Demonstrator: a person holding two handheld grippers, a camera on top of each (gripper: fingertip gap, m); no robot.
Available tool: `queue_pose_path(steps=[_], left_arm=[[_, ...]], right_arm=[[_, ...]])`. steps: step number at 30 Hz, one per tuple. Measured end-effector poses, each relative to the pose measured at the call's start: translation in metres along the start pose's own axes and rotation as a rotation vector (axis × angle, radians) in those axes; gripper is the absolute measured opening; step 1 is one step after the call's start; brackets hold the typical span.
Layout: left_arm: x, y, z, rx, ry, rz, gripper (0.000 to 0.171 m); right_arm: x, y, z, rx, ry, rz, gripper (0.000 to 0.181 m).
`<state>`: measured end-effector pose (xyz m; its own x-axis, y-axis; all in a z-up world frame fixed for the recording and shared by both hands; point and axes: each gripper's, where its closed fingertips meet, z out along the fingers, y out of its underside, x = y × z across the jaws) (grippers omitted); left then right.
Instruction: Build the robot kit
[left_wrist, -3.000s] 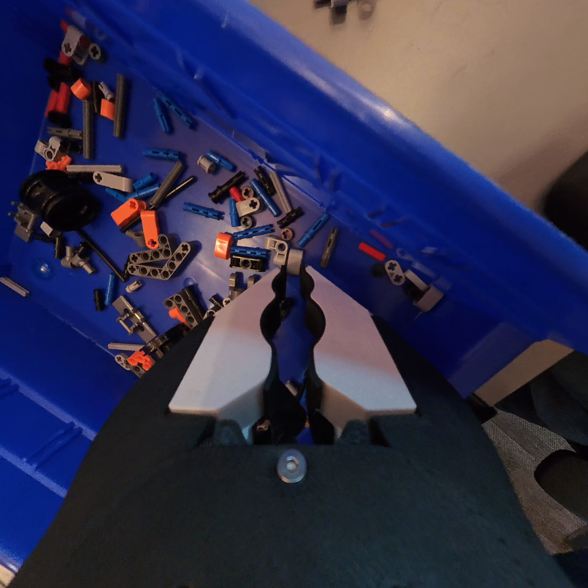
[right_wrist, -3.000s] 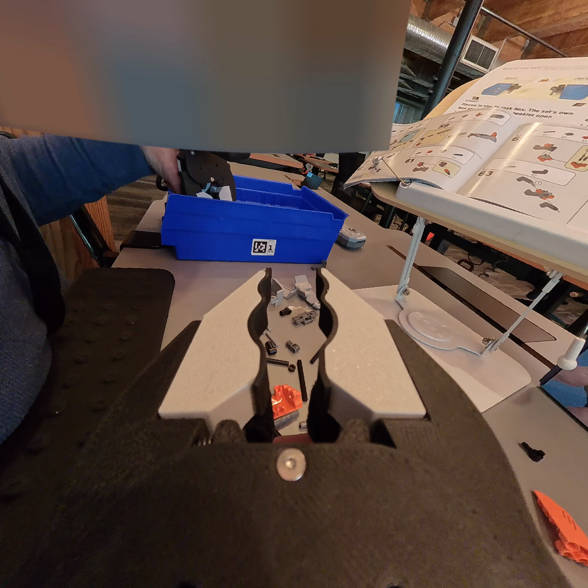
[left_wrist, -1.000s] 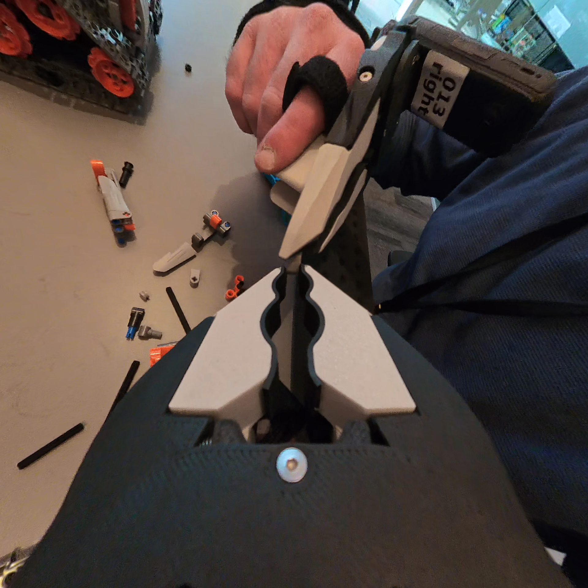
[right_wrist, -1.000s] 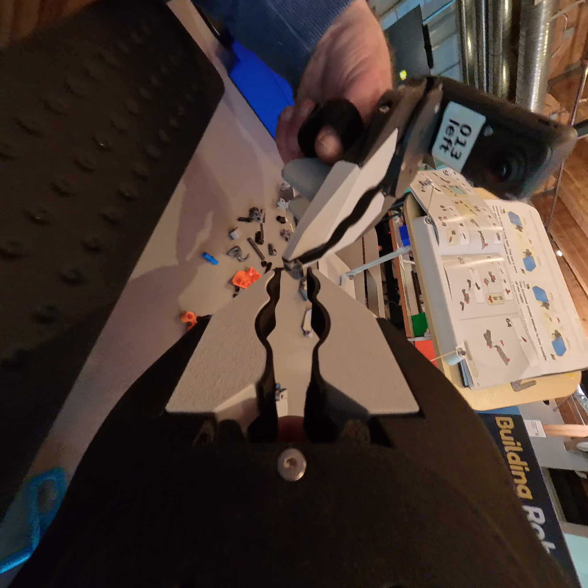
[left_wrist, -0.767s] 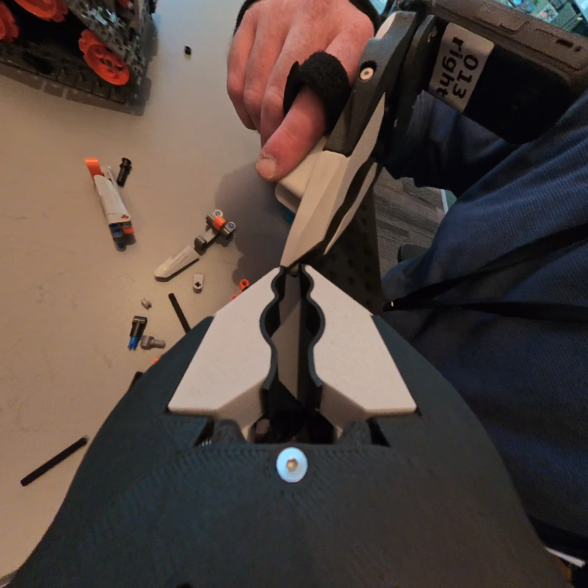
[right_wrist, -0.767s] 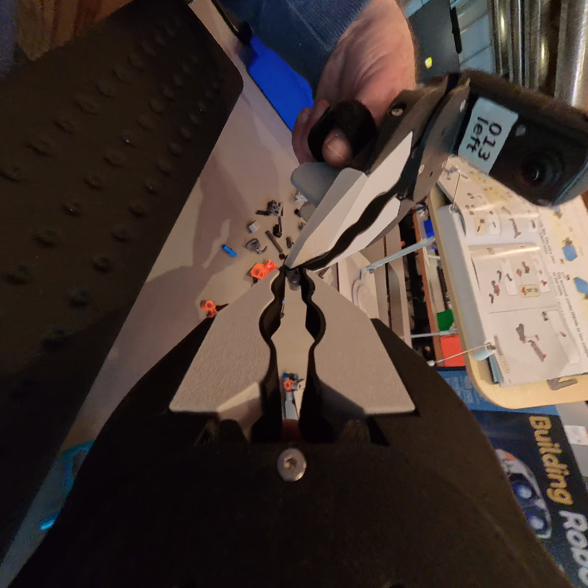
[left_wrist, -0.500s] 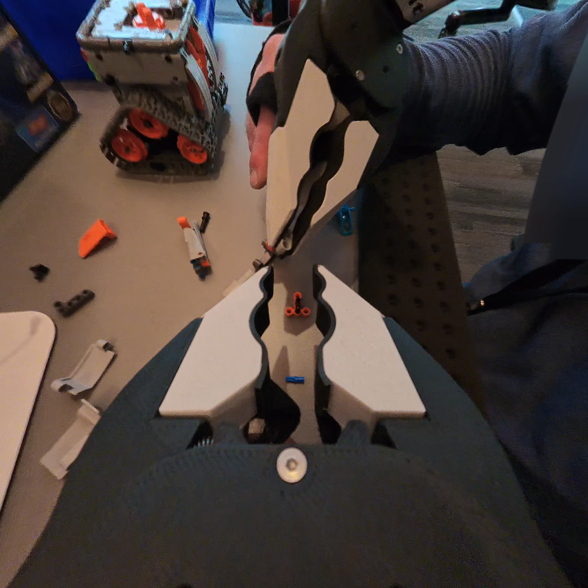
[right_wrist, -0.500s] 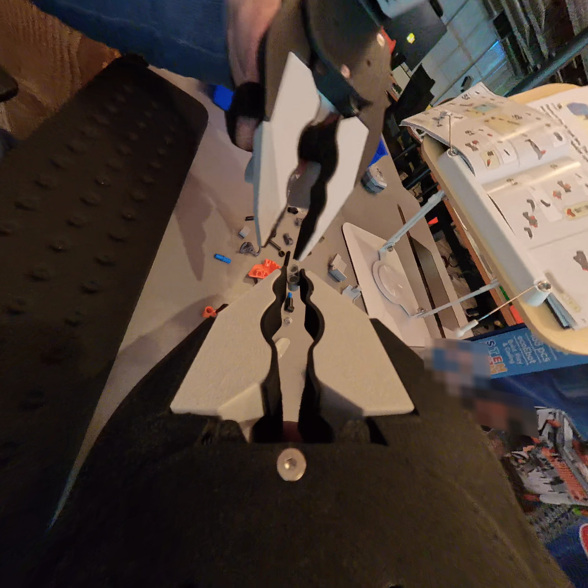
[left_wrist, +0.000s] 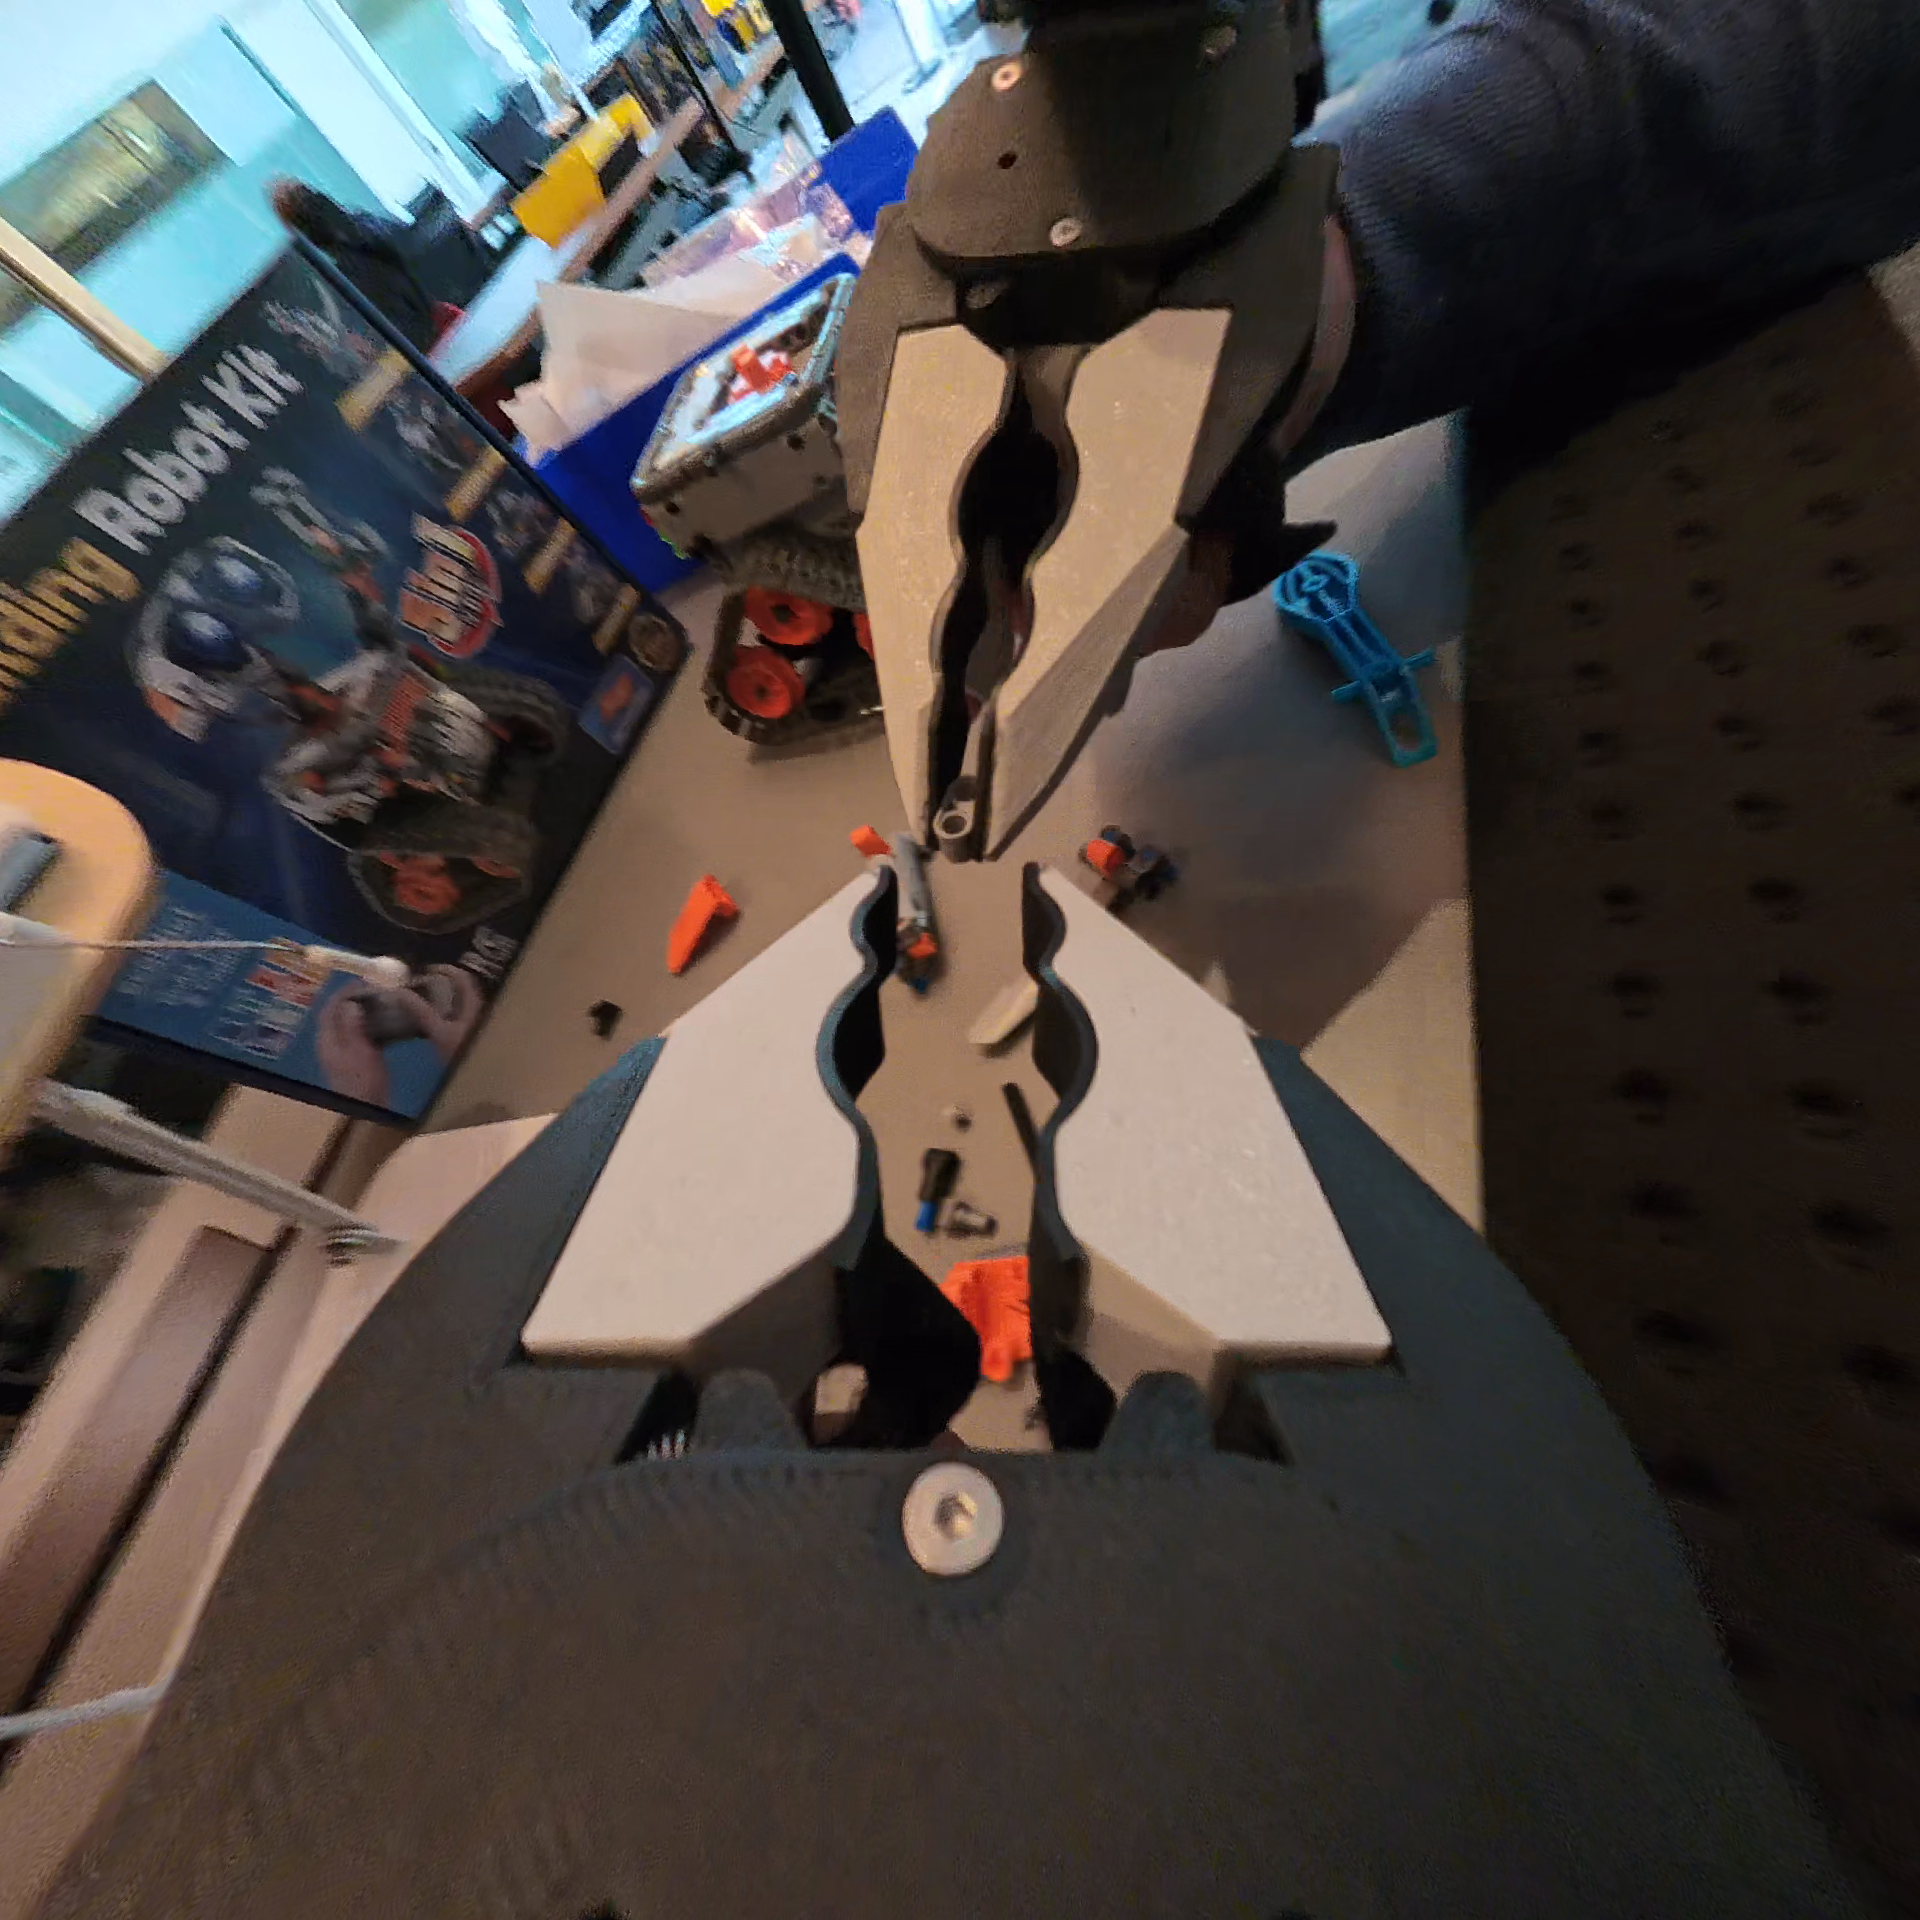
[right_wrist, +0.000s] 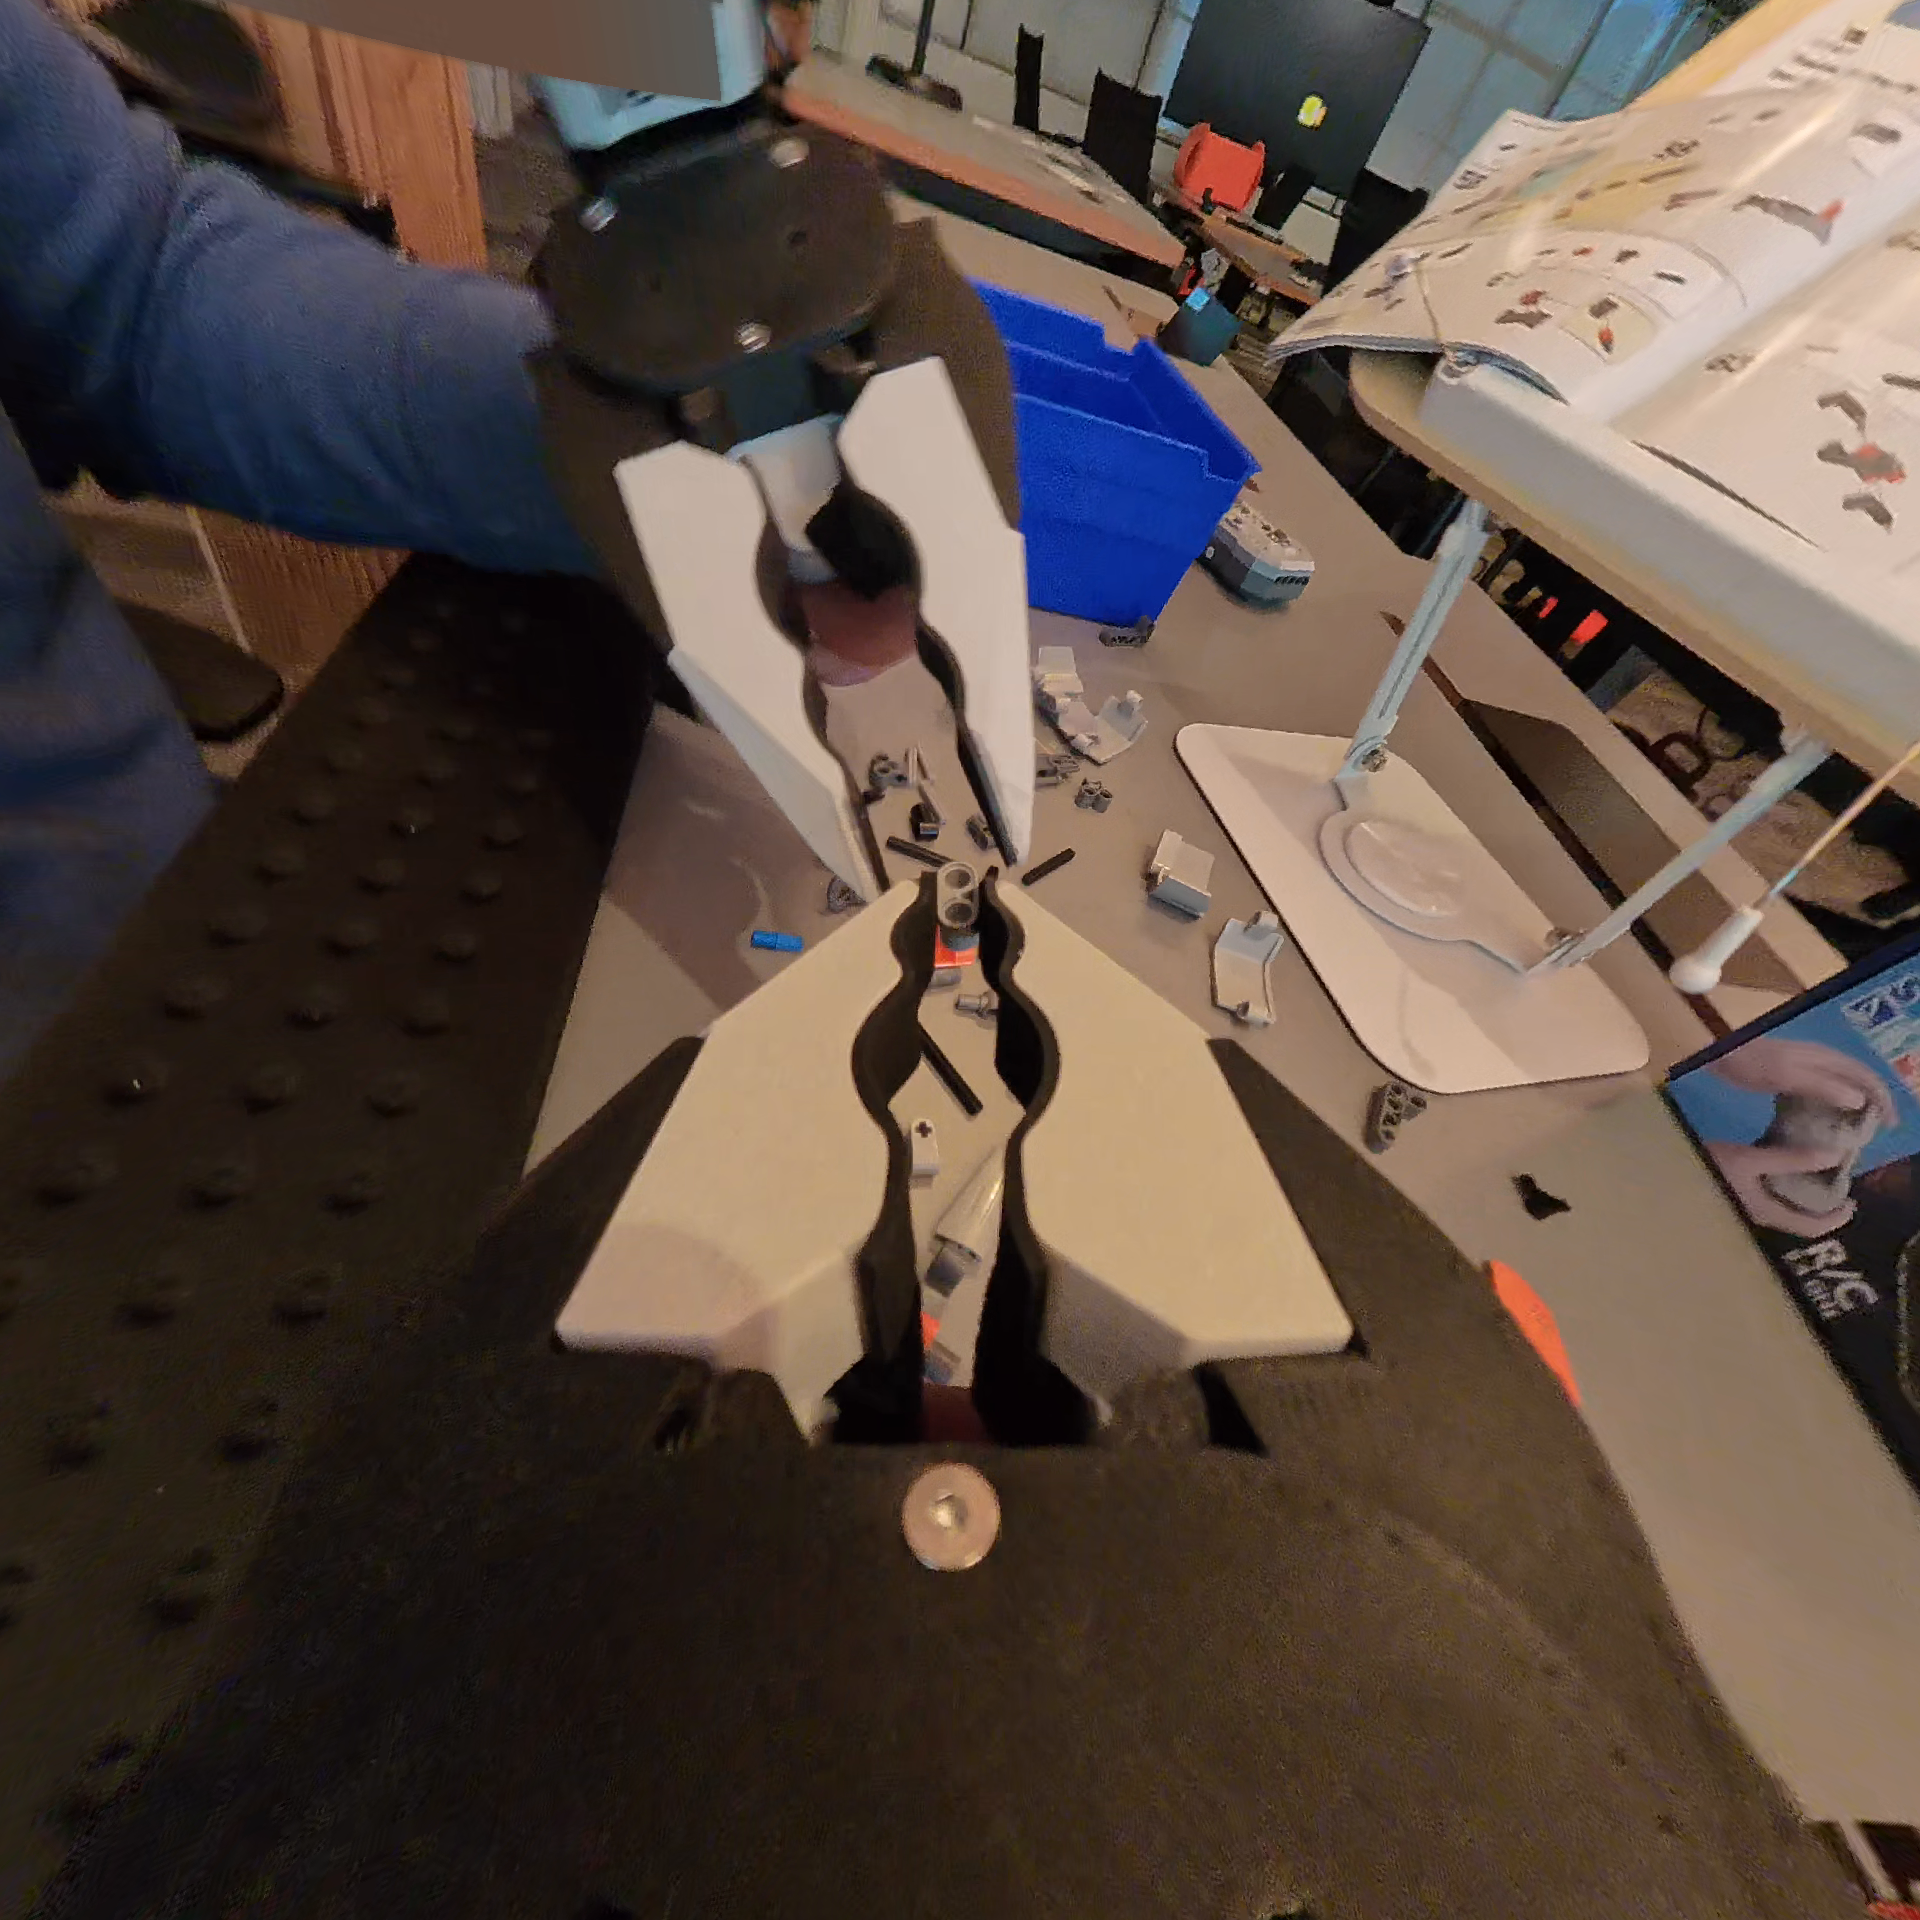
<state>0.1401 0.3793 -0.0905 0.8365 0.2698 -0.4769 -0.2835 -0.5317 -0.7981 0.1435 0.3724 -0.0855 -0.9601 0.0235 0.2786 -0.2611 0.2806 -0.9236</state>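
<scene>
Table: grey table under everything, strewn with small building parts.
Mat: black studded mat along the table's near edge, beside both grippers.
Kit box: dark printed kit box standing on edge at the table's far side.
Booklet: open instruction booklet on a raised white stand, with the stand base flat on the table.
Bin: blue bin behind the left gripper.
Model: tracked model with orange wheels, behind the right gripper.
Left gripper: left gripper has its fingers spread with nothing between them. It is tip to tip with the other one, close but not touching.
Right gripper: right gripper is pinched narrow on a grey two-hole connector at its very tips.
Connector position: held clear above the table, just in front of the empty left tips, with nothing attached to it.
Loose parts: black axles, grey pins, a blue pin and an orange wedge lie on the table below.
Blue tool: light blue tool beside the mat.
Left view only: the tracked model, most of the kit box and the blue tool.
Right view only: the bin, the booklet, the stand, and both holes of the connector.
</scene>
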Motion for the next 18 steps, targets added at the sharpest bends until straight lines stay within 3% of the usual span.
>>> queue_pose_path(steps=[5,18], left_arm=[[-0.002,0.001,0.008,-0.007,-0.098,0.120,0.023],[-0.009,0.004,0.013,0.015,-0.180,0.172,0.018]], right_arm=[[0.007,0.000,-0.003,0.020,0.006,0.077,0.005],[0.008,0.010,-0.003,0.010,-0.009,0.189,0.005]])
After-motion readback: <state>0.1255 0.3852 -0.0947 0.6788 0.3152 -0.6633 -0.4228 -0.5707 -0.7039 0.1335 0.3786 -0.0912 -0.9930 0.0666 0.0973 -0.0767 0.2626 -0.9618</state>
